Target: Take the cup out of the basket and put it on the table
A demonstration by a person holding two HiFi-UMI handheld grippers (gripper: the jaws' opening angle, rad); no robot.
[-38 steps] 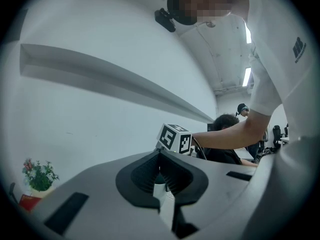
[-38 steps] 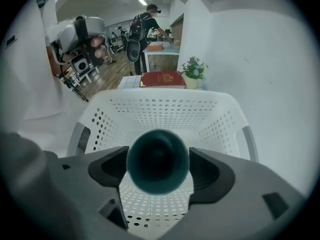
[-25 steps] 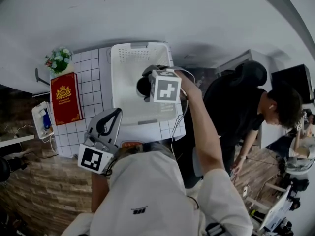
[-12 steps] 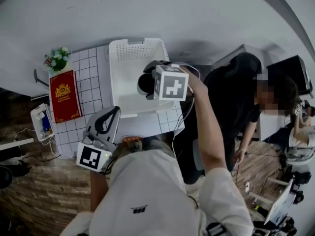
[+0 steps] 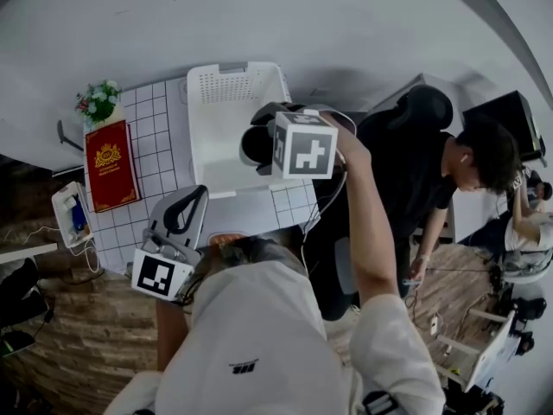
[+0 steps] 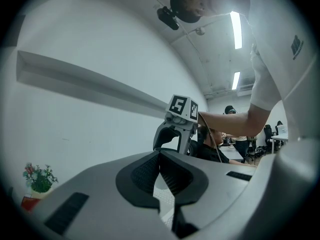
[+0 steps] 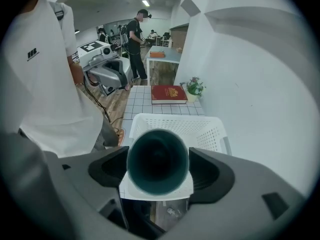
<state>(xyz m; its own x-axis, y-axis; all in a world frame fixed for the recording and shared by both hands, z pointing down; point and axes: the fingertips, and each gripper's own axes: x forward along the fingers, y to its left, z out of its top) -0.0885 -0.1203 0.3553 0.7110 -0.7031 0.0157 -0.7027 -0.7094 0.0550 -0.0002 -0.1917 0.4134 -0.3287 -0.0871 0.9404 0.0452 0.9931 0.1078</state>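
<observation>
A dark teal cup (image 7: 157, 154) lies sideways with its mouth toward the camera, held between the jaws of my right gripper (image 7: 158, 170), which is shut on it. In the head view the cup (image 5: 253, 148) hangs above the front right part of the white perforated basket (image 5: 226, 93), with the right gripper (image 5: 264, 137) and its marker cube behind it. The basket (image 7: 200, 128) shows nothing else inside. My left gripper (image 5: 185, 213) hovers over the tiled table's near edge, its pads (image 6: 150, 171) pressed together on nothing.
A white tiled table (image 5: 155, 158) carries a red book (image 5: 111, 164), a small flower pot (image 5: 98, 102) and a white box (image 5: 69, 214) at its left. A person in black (image 5: 415, 180) stands close on the right. A pale wall lies behind the basket.
My right gripper has risen with the cup, further above the basket and a little to the right. The left gripper has stayed near the table's front edge.
</observation>
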